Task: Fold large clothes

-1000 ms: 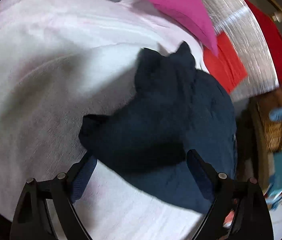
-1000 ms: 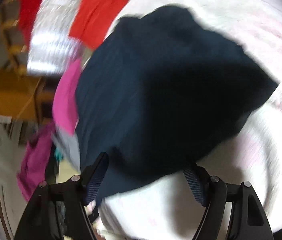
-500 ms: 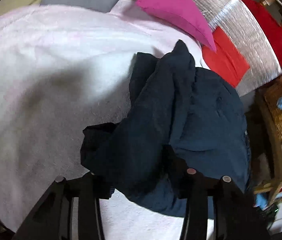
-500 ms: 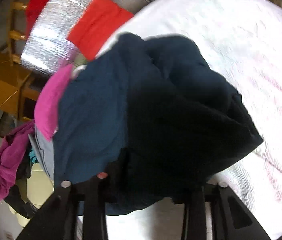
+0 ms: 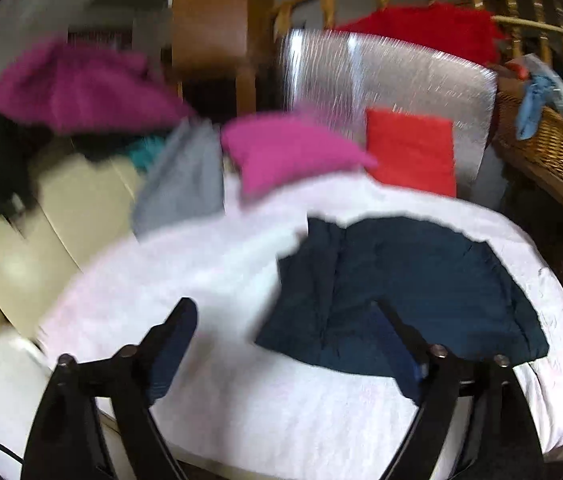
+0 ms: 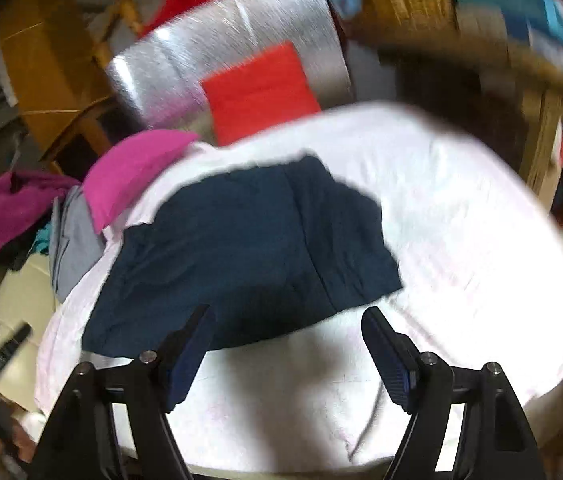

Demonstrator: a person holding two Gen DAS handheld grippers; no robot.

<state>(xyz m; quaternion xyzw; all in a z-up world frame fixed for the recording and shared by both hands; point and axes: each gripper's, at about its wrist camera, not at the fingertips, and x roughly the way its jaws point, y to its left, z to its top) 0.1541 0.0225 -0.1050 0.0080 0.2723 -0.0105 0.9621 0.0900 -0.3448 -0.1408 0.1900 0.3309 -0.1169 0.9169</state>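
Observation:
A dark navy garment (image 5: 409,288) lies folded and flat on a white, pink-tinted cloth-covered surface (image 5: 209,280); it also shows in the right wrist view (image 6: 241,256). My left gripper (image 5: 285,344) is open and empty, held above the surface at the garment's near left edge. My right gripper (image 6: 287,344) is open and empty, just in front of the garment's near edge. Both views are motion-blurred.
Folded pink (image 5: 289,152), grey (image 5: 181,180) and red (image 5: 411,152) clothes lie at the far edge. A silver padded panel (image 5: 385,76) stands behind them. A magenta clothes heap (image 5: 77,88) is at left, a wicker basket (image 5: 541,136) at right.
Both grippers were shut on the navy garment half a second ago; they have let go, opened and pulled back and up. The garment now lies flat on the surface.

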